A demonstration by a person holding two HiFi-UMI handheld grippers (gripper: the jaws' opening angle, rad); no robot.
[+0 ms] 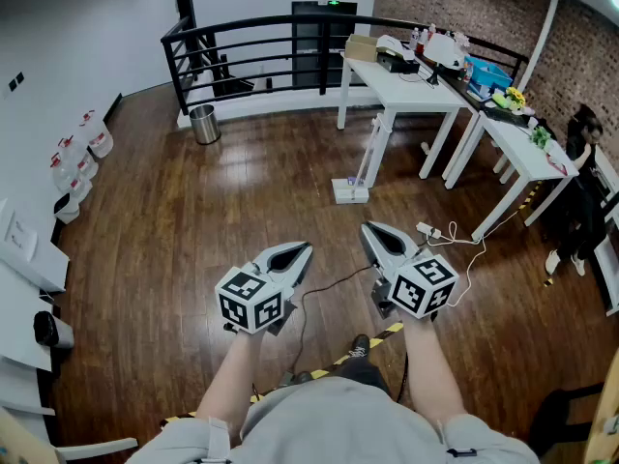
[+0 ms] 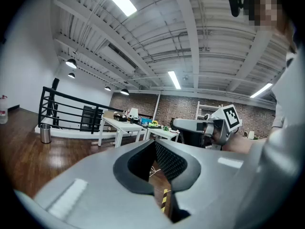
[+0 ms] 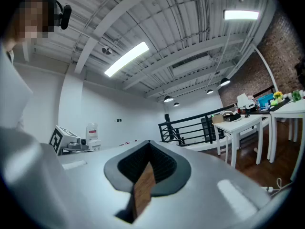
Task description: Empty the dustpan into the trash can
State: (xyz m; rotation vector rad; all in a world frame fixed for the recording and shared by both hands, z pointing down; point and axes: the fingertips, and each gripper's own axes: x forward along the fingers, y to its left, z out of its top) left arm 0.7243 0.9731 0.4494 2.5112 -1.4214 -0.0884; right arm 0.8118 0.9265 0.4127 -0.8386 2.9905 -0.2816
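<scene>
A small metal trash can point(image 1: 203, 124) stands on the wooden floor at the far left, by the black railing; it also shows in the left gripper view point(image 2: 45, 133). A white long-handled dustpan point(image 1: 351, 190) stands upright beside a table leg, ahead of me. My left gripper point(image 1: 303, 250) and right gripper point(image 1: 369, 229) are held level side by side above the floor, well short of both. Each is shut with nothing between its jaws point(image 2: 155, 141) point(image 3: 148, 142). Each gripper view catches the other gripper point(image 2: 212, 127) point(image 3: 66, 142).
White tables point(image 1: 411, 87) cluttered with items stand at the back right. A black railing point(image 1: 251, 42) runs behind. A power strip and cables point(image 1: 437, 232) lie on the floor right of the right gripper. Bottles point(image 1: 75, 160) line the left wall. A person point(image 1: 580, 191) is at the far right.
</scene>
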